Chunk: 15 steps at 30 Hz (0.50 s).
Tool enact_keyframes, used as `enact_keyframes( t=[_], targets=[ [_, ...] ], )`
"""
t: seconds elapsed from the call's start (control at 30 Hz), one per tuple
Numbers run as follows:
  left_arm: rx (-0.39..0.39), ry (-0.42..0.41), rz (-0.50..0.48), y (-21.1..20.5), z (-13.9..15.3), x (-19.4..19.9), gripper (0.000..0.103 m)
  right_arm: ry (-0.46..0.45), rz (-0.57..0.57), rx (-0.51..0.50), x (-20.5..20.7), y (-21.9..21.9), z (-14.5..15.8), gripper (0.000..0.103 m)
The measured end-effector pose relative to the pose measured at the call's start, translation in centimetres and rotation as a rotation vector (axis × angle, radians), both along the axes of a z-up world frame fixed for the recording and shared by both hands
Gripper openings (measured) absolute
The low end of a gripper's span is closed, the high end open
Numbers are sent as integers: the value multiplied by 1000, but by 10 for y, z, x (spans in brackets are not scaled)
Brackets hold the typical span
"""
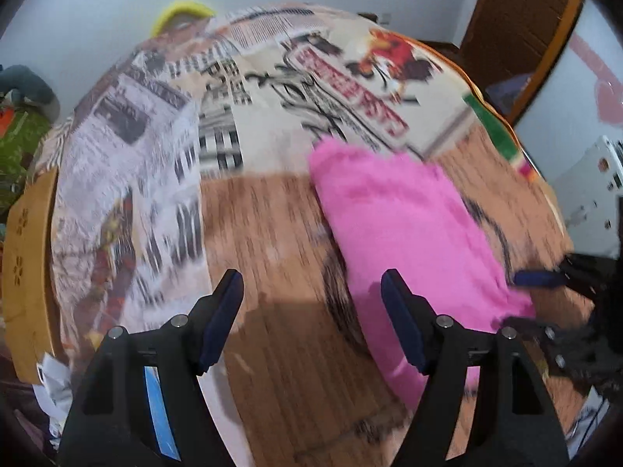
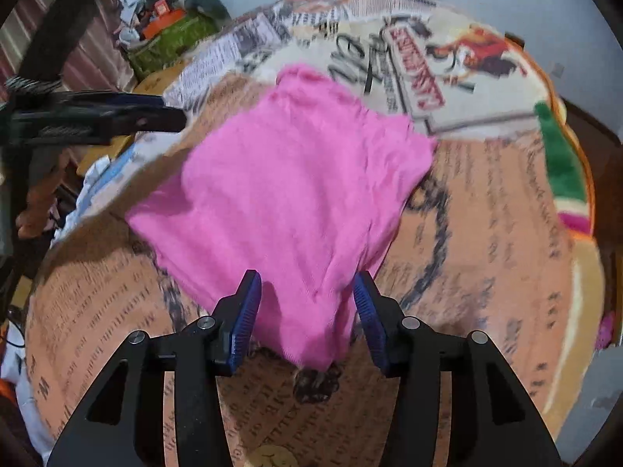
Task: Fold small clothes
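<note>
Right hand-held gripper (image 2: 307,292): jaws stand partly apart. The near corner of the pink garment (image 2: 284,190) lies between the blue pads (image 2: 247,311); the pads do not press on it, and the cloth hangs loose in the gap with its tip drooping below the fingertips.

Left hand-held gripper (image 1: 311,292): jaws wide apart, nothing between them. Its right finger overlaps the near edge of the pink garment (image 1: 409,233) in this view; whether it touches the cloth cannot be told, as the picture is blurred. In the right wrist view the left hand-held gripper shows as a dark shape beyond the garment's left side, apart from it.

Pink garment: lies folded into a rough rectangle on a printed blanket (image 2: 486,214), flat apart from the corner at the right hand-held gripper. The blanket under it carries newspaper-style print on a tan ground; beyond the garment's far edge the print turns pale with a red panel (image 2: 412,74) and a rooster figure (image 2: 479,50).

Beyond the garment's far left corner, off the blanket, stands a green bag (image 2: 163,46) among clutter. A brown door (image 1: 518,19) stands past the blanket's far right edge.
</note>
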<state>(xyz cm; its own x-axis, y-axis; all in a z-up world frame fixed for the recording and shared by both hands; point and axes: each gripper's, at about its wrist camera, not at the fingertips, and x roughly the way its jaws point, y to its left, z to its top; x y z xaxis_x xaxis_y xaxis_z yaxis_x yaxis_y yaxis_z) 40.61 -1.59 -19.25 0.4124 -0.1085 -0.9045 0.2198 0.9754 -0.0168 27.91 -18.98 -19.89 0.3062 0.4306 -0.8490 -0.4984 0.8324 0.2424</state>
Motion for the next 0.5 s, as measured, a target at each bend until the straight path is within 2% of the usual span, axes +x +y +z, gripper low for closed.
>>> enact_keyframes(
  t=[0.13, 0.27, 0.37, 0.5],
  targets=[
    [19, 14, 30, -5, -11, 45, 73, -26, -46, 53, 22, 4, 10, 47],
    [19, 59, 56, -13, -34, 83, 73, 19, -44, 56, 45, 20, -11, 47],
    [21, 81, 74, -18, -51, 107, 73, 39, -17, 38, 46, 28, -25, 47],
    [63, 71, 100, -22, -67, 131, 73, 45, -12, 54, 44, 23, -28, 47]
  ],
)
